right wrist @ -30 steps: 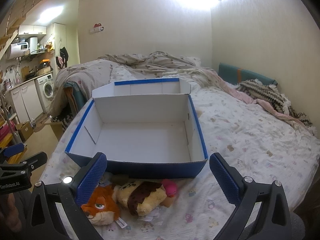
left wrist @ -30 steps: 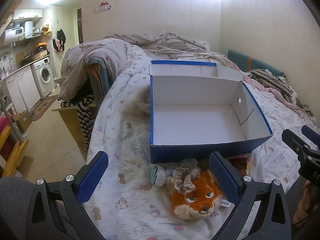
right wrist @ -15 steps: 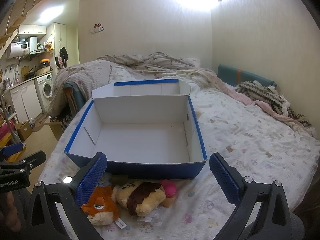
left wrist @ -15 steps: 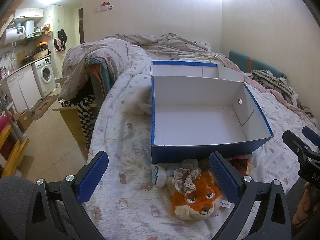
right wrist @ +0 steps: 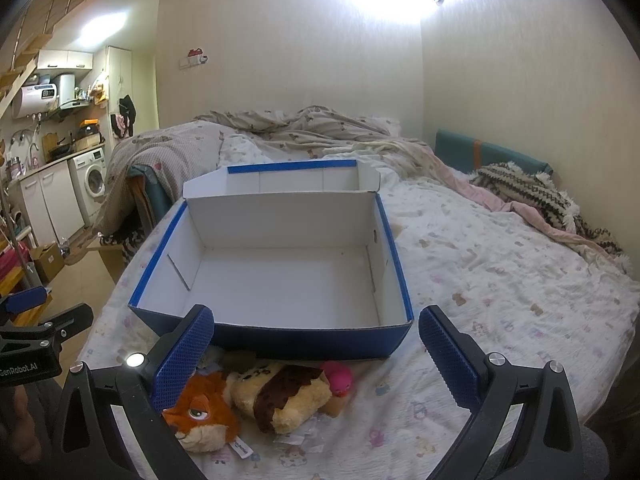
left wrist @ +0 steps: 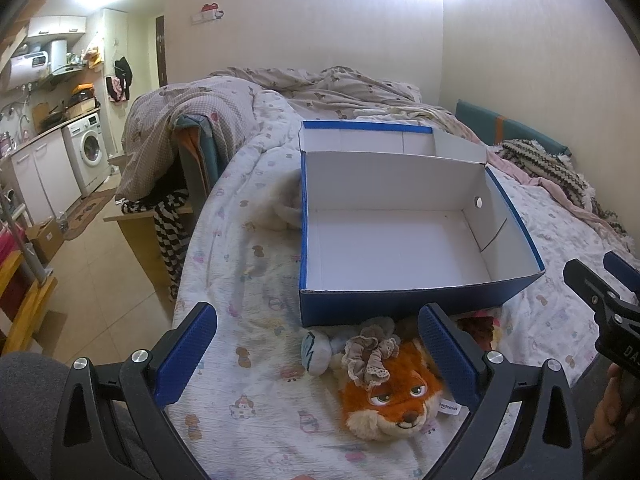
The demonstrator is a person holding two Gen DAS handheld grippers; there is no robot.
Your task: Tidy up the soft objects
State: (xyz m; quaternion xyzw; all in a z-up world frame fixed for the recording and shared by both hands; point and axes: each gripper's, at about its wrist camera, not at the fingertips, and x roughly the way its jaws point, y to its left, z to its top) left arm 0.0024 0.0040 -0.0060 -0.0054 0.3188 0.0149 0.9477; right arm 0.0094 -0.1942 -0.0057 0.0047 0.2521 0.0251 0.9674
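An empty blue box with a white inside (left wrist: 400, 236) (right wrist: 280, 276) sits open on the bed. In front of it lie soft toys: an orange fox plush (left wrist: 394, 400) (right wrist: 202, 408), a beige frilly scrunchie (left wrist: 370, 354) on its head, a pale blue plush (left wrist: 318, 350), a tan and brown plush (right wrist: 284, 394) and a pink toy (right wrist: 338, 376). My left gripper (left wrist: 316, 358) is open and empty above the fox. My right gripper (right wrist: 316, 354) is open and empty above the tan plush.
The bed has a patterned white sheet (right wrist: 500, 280), a rumpled duvet (left wrist: 340, 84) at the back and a knitted blanket (right wrist: 528, 192) by the right wall. A chair with draped clothes (left wrist: 180, 152) and a kitchen area with a washing machine (left wrist: 88, 148) are left.
Both grippers have drifted very slightly; the box and toys sit a little lower in the views. Nothing was grasped or moved.
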